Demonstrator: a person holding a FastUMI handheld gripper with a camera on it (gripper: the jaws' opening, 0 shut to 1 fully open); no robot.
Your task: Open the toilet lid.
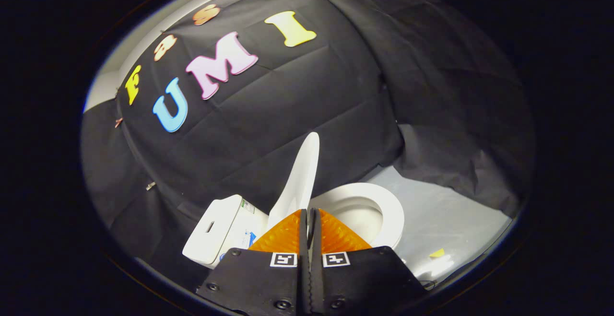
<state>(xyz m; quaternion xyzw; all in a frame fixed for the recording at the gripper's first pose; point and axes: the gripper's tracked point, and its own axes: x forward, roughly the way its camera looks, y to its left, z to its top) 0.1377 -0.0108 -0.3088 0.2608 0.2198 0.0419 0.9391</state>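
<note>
We see the hand-held gripper [310, 216] with its fingers pressed together, nothing clamped between them. Just ahead of the tips the toilet lid [301, 181] stands raised, near upright, edge-on to us. The toilet seat [388, 210] lies down on the bowl beyond and to the right; the tank [218, 229] sits to the left. We judge the lid open or nearly so. Risk: if it isn't past its balance point it could drop back and slam; a careless nudge from the tips could cause that.
</note>
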